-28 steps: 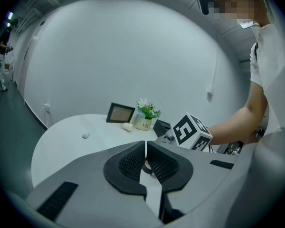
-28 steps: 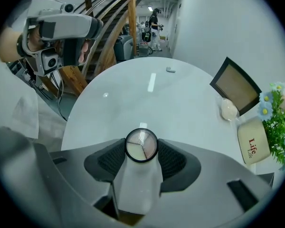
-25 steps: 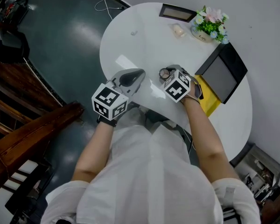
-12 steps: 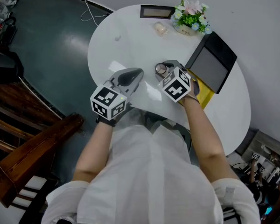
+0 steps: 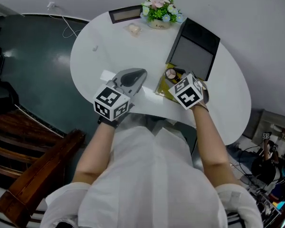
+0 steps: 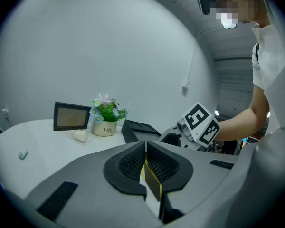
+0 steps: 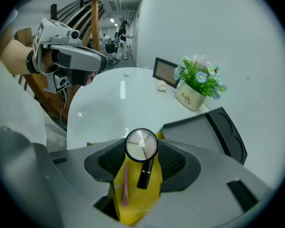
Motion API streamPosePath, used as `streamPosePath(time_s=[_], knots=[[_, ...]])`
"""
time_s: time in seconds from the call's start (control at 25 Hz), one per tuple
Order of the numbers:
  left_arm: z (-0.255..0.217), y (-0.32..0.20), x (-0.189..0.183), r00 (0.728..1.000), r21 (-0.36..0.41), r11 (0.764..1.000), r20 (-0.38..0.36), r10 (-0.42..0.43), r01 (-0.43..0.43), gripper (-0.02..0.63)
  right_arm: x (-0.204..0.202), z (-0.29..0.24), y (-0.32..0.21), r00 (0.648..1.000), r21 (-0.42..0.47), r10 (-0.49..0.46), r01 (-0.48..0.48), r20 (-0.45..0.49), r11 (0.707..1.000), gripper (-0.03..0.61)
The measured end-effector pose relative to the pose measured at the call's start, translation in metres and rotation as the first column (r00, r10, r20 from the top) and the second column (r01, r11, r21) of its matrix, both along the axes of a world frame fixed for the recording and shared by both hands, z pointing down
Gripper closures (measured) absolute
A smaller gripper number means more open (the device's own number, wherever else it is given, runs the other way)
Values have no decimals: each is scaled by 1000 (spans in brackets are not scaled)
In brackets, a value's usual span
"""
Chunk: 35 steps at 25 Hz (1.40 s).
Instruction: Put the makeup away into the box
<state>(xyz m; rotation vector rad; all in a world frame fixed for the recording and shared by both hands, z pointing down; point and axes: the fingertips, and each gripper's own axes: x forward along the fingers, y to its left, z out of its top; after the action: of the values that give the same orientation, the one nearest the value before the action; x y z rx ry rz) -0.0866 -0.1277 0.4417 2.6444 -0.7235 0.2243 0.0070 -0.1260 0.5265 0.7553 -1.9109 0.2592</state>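
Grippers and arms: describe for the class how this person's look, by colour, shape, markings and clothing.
Both the left gripper and right gripper have grey moulded shells and black textured pads. Each carries a white cube printed with black square markers. The arms are bare below short white sleeves.

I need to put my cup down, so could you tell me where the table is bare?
Bare: the wide left side of the table, between the picture frame and the left gripper, save one tiny object. Crowded: around the open box, yellow mat and right gripper holding a compact.
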Motion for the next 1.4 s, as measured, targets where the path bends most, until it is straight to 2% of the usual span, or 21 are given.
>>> streamPosePath(time_s=[0.28,0.4,0.8,1.4], knots=[[0,13,53,994,3,994,0,111,-111,591,68,9,39,994,-30,107,-108,-39,994,370],[0,19,71,988,5,988,3,153,-153,591,85,16,53,992,-46,115,-118,-57,992,370],[3,32,105,979,-3,979,28,204,-204,591,100,41,72,990,-84,-5,-7,-138,996,370],[7,29,106,982,-12,982,37,186,-186,591,104,66,72,965,-125,-120,93,-232,988,370]])
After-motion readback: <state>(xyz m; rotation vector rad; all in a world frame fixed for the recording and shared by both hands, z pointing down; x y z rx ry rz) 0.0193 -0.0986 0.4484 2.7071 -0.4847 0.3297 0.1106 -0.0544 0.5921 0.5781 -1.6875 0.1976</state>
